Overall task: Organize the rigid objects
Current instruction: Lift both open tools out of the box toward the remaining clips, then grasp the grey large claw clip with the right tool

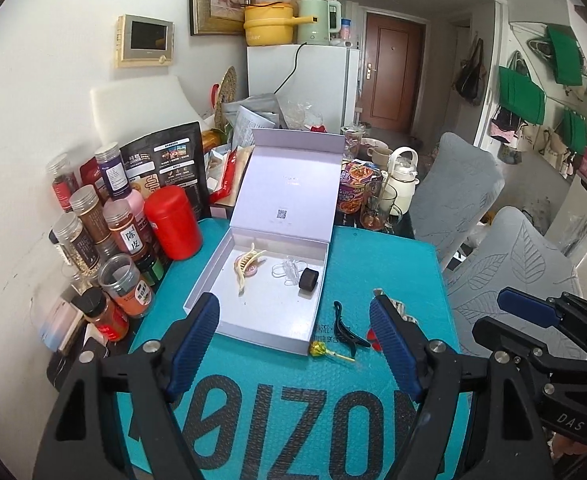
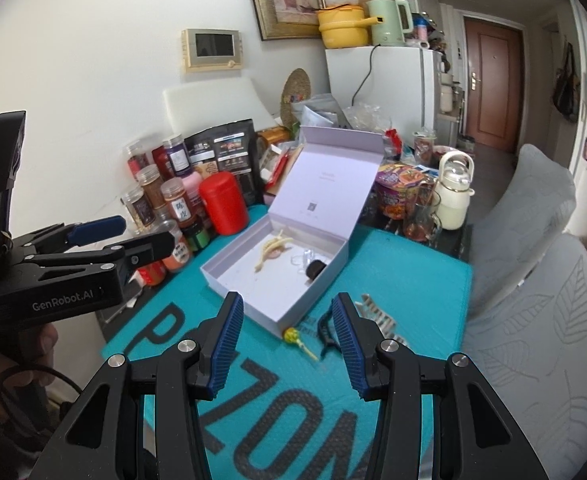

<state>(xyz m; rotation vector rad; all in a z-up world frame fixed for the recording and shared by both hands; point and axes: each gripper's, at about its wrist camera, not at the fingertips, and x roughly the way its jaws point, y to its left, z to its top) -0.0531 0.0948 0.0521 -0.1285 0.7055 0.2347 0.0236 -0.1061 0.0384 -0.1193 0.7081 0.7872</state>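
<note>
item 1, my left gripper (image 1: 293,344): jaws spread wide, nothing between them, held above the near part of the teal mat (image 1: 393,256). the housing reads "genrobot.ai" in the right wrist view.

item 2, my right gripper (image 2: 287,344): jaws partly apart, gripping nothing. its body shows "das" in the left wrist view.

item 3, teal mat on the worktop: large black letters, upside down to me, "oizo" legible; the rest is cut off.

item 4, lavender box (image 1: 253,328): lid hinged up at the far side, a small qr code printed inside the lid, faint text above it too small to read. inside lie a cream hair claw (image 1: 247,266), long axis running from the near left toward the lid; a clear clip (image 1: 287,272); and a black roll (image 1: 308,280) by the right wall.

item 5, black hair claw (image 1: 345,326): on the mat just right of the box, long axis running near to far.

item 6, yellow lollipop (image 1: 317,349): touching the box's near right corner, stick pointing right and toward me.

item 7, silver comb clip (image 2: 379,318): on the mat right of the black claw.

item 8, spice jars (image 1: 93,216) at the left edge: one label reads "陈皮".

item 9, red canister (image 1: 173,222): beside the jars.
</note>
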